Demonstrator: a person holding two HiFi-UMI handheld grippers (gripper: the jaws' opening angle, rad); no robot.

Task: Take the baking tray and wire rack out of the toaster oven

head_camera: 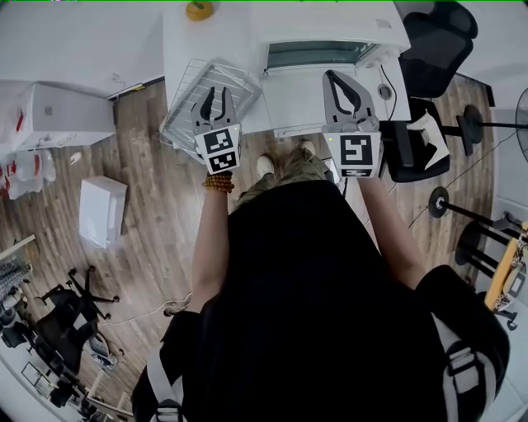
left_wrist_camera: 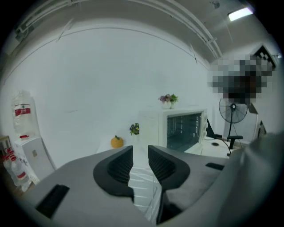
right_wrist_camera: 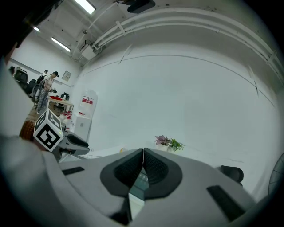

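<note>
- one wide white desk (head_camera: 177,49) carries everything, and the person stands at its near edge, facing the toaster oven (head_camera: 330,25).
- the toaster oven sits at the back of the desk with its dark glass front toward the person. i cannot tell whether its door is open or closed. the baking tray shows in no view, so my guess is that it sits inside the oven.
- the wire rack (head_camera: 188,91) lies flat on the desk just left of the toaster oven, already out. its near corner seems to jut past the desk edge.
- the left gripper (left_wrist_camera: 140,150) hangs left of the toaster oven, over the rack. its jaws stand a narrow gap apart and the pads press on nothing. rack wires show below the gap, not pinched.
- the right gripper (right_wrist_camera: 143,153) is straight in front of the toaster oven, its jaws pressed together and empty.
- a small orange pumpkin-like ornament (head_camera: 198,10) sits left of the toaster oven, behind the rack.
- step in hand, as i judge it: the rack half looks done and the tray is what remains. the next move calls for lifting the left gripper clear of the rack without dragging it. the right gripper's jaws then need to open, come level to the oven front, deal with the door if it is closed, and take the tray by its near lip.
</note>
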